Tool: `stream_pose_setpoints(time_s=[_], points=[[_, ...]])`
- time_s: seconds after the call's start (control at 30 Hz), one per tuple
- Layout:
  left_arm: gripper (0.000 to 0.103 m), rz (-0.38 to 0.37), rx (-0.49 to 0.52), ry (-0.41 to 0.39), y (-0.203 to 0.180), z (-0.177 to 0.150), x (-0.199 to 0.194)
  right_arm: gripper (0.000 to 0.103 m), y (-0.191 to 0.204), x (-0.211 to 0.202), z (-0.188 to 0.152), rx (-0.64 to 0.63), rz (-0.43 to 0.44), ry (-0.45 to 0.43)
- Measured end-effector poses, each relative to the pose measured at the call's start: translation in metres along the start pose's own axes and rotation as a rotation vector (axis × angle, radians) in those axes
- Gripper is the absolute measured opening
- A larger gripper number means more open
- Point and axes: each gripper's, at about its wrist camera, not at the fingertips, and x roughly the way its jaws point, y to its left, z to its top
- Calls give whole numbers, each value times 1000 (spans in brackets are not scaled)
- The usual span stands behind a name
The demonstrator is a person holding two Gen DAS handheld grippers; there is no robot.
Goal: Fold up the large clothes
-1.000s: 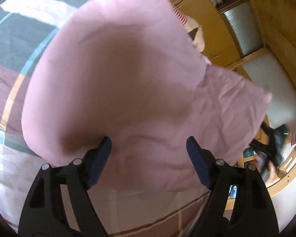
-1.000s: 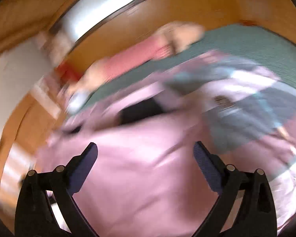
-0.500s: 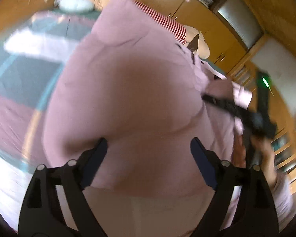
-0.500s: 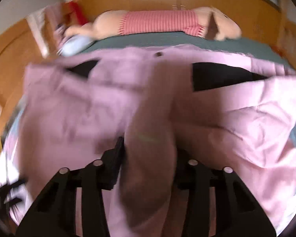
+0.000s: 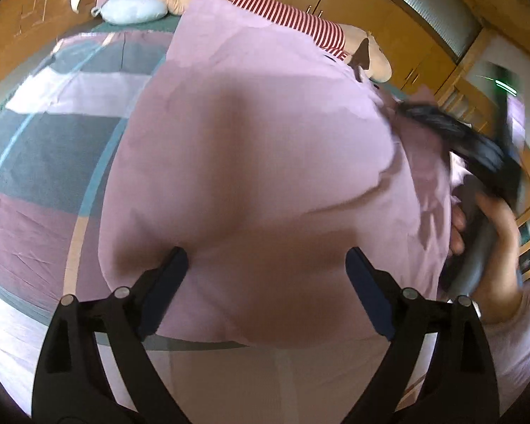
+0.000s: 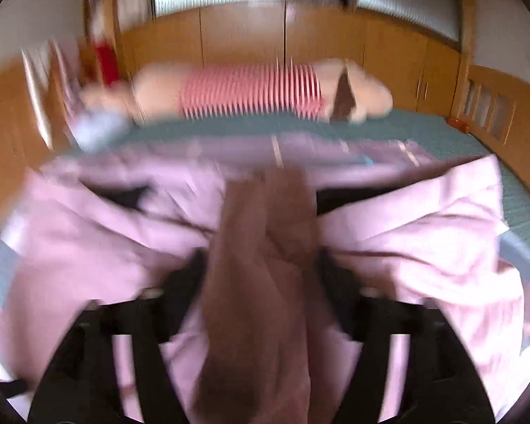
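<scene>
A large pink garment [image 5: 265, 162] lies spread over the bed and fills the left wrist view. My left gripper [image 5: 265, 275] is open just above its near edge, with the jaws wide apart and nothing between them. My right gripper [image 6: 261, 265] is shut on a bunched fold of the pink garment [image 6: 261, 247], which hangs down between the jaws. The rest of the garment [image 6: 424, 233] spreads to both sides in the blurred right wrist view. The right gripper also shows, blurred, at the right of the left wrist view [image 5: 484, 155].
The bed has a patchwork cover [image 5: 46, 148] of grey, pink and white blocks. A long plush toy [image 6: 251, 88] with a red-striped body lies along the far side, and a pale blue cushion [image 5: 134, 7] is next to it. Wooden cupboards [image 6: 243, 39] stand behind the bed.
The right gripper has closed on a fold of the pink garment and is moving with it. The left gripper stays open and has tilted up to face along the bed.
</scene>
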Motion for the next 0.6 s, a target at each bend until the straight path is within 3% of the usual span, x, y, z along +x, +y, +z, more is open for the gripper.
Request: stream_pose_setpoints(time_s=[0.07, 0.13, 0.17, 0.3, 0.33, 0.43, 0.6], points=[[92, -14, -21, -7, 4, 1, -1, 90, 0, -29, -6, -14, 73, -33], [92, -14, -26, -14, 5, 2, -2, 90, 8, -41, -15, -93, 163, 11], [92, -11, -26, -19, 5, 2, -2, 88, 14, -41, -20, -145, 169, 44], [92, 18, 5, -22, 3, 0, 3, 82, 10, -19, -32, -261, 15, 120], [92, 27, 10, -21, 3, -1, 4, 82, -7, -10, -30, -235, -50, 127], [92, 48, 38, -27, 1, 0, 6, 101, -60, 15, -21, -106, -63, 164], [92, 118, 65, -31, 1, 2, 10, 101, -117, 29, -12, 117, -50, 170]])
